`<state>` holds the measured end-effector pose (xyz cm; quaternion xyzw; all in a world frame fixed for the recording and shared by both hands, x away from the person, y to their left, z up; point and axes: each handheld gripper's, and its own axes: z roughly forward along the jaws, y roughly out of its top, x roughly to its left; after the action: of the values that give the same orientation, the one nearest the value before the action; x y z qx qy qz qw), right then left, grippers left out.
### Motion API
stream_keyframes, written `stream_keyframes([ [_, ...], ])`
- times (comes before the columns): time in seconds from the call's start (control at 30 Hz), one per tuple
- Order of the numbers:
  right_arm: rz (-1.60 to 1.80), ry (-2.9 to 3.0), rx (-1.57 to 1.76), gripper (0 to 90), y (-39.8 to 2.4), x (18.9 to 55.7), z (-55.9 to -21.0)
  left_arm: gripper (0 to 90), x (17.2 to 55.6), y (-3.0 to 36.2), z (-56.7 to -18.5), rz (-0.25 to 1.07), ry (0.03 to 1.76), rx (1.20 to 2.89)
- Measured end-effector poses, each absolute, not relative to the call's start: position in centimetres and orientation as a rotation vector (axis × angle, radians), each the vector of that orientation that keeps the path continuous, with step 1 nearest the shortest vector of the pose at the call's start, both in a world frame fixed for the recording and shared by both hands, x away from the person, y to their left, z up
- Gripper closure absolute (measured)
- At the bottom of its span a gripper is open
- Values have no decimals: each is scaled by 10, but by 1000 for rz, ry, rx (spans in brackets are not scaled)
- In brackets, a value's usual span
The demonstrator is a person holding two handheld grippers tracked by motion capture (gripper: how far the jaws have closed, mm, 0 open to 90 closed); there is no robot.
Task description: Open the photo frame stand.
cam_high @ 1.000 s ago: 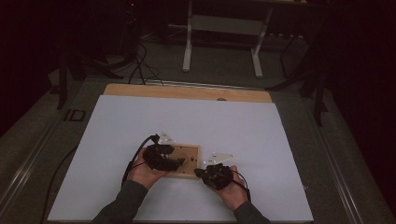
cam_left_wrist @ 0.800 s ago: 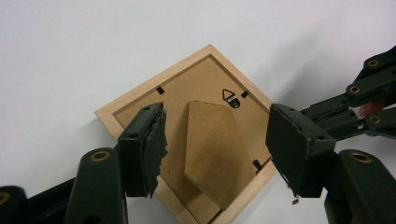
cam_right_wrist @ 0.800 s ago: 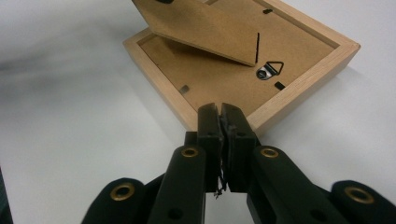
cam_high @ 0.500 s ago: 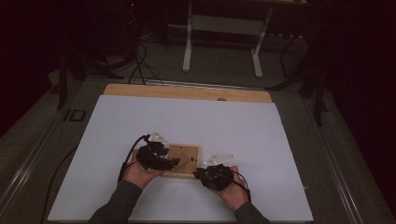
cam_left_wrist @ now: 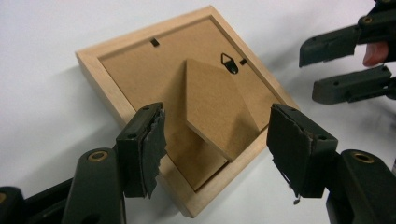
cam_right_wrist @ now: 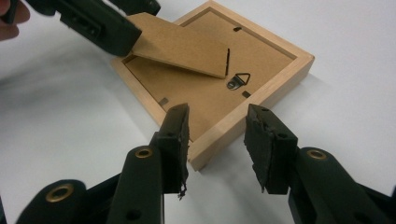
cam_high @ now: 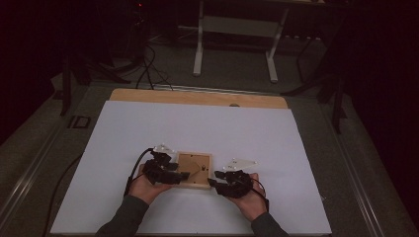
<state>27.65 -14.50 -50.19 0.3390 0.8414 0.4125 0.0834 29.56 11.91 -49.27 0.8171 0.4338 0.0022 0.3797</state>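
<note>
A light wooden picture frame [cam_high: 194,169] lies face down on the white table top, its brown backing up. Its cardboard stand [cam_left_wrist: 215,107] is tilted up off the backing, and a small metal hanger [cam_right_wrist: 238,79] sits beside it. My left gripper [cam_left_wrist: 215,149] is open at the frame's left side, with the stand's end and a frame edge between its pads, untouched. My right gripper [cam_right_wrist: 217,140] has just been opening. It is open now, with the frame's near corner [cam_right_wrist: 205,151] between its pads and a gap on both sides.
The white table top [cam_high: 197,128] reaches far beyond the frame, with a wooden strip [cam_high: 197,97] along its far edge. Cables and metal table legs [cam_high: 200,44] stand on the dark floor behind. A cable [cam_high: 136,165] trails from the left gripper.
Both hands stay at the frame's two sides, almost where they were. The left hand has drawn slightly nearer to the table's front edge.
</note>
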Motion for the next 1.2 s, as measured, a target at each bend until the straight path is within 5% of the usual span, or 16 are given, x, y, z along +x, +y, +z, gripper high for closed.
stream_keyframes([
  [0.77,1223,2507,1000,584,-146,277,-502,517,304,117,-499,-100,1162,2018],
  [1.2,1218,2508,996,583,-146,277,-502,518,306,119,-498,-129,1164,1972],
])
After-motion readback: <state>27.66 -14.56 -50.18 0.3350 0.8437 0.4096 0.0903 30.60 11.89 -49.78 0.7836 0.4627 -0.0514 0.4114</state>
